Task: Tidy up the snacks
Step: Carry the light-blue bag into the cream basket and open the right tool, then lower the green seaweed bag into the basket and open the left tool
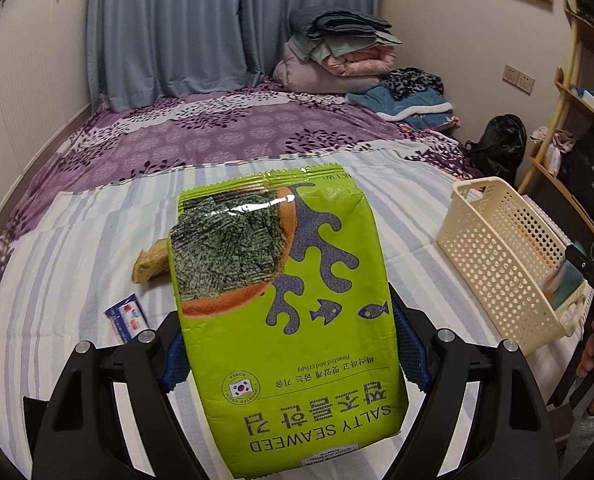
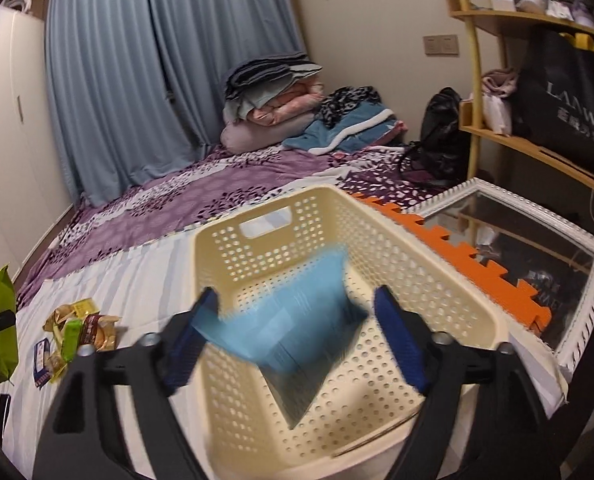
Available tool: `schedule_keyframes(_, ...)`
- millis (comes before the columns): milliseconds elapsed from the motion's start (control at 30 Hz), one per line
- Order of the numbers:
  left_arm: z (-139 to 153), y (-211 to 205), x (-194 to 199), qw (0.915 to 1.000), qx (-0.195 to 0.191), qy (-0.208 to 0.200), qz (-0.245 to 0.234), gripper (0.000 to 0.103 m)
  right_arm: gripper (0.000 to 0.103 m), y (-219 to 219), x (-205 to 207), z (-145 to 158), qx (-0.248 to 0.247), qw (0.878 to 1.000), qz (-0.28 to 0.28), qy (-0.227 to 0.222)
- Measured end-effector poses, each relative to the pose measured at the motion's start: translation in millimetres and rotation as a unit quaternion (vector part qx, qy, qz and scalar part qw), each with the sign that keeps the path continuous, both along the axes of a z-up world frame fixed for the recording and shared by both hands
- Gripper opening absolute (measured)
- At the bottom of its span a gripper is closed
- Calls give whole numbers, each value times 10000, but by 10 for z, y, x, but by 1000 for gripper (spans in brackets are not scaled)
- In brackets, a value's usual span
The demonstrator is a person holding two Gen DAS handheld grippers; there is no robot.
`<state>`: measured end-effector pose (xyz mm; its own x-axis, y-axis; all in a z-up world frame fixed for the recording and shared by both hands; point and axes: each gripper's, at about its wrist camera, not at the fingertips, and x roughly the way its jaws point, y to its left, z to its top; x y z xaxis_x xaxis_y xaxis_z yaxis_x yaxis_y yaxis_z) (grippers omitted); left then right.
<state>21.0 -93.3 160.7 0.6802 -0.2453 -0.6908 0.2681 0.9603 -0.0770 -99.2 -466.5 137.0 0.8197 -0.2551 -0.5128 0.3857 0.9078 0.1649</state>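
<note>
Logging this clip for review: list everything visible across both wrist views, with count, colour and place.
green foil seaweed bag: 1, lime green, held above the striped sheet
cream perforated plastic basket: 1, cream, on bed by the mirror
blue snack packet: 1, light blue, blurred, in or dropping into basket
loose snack packets: several, gold, green, brown, on sheet
white-framed mirror: 1, beside bed
folded bedding pile: 1, grey and pink, far end of bed
left gripper: shut on seaweed bag
right gripper: open, over basket

A lime-green seaweed bag (image 1: 289, 320) with purple splashes was seen, plus a cream perforated basket (image 2: 377, 216) and a purple floral bed (image 1: 201, 136).
</note>
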Motion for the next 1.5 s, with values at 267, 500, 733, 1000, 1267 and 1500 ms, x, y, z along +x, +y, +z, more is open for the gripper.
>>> schedule_keyframes(267,91,-556,25,9985,110,2,-530,83,86,-133,-198,-105,96,9994,-216,-234)
schedule_keyframes(500,215,-1289,80,9925,-13,-42,-1225,83,87,-179,-456,-141,178,9978,-421,-484)
schedule_keyframes(733,257,-2119,115,9809,-239,46,-1928,83,87,-300,-691,-176,296,9960,-582,-618)
schedule_keyframes(1000,134,-2949,129,9660,-334,319,-2544,83,88,-445,-868,-268,449,9939,-807,-595)
schedule_keyframes(1267,-87,-3143,232,9659,-520,638,-2454,100,88,-525,-931,-318,567,9929,-875,-579)
schedule_keyframes(1500,-83,-2875,293,9753,-306,536,-2123,100,88,-446,-890,-277,570,9935,-750,-635)
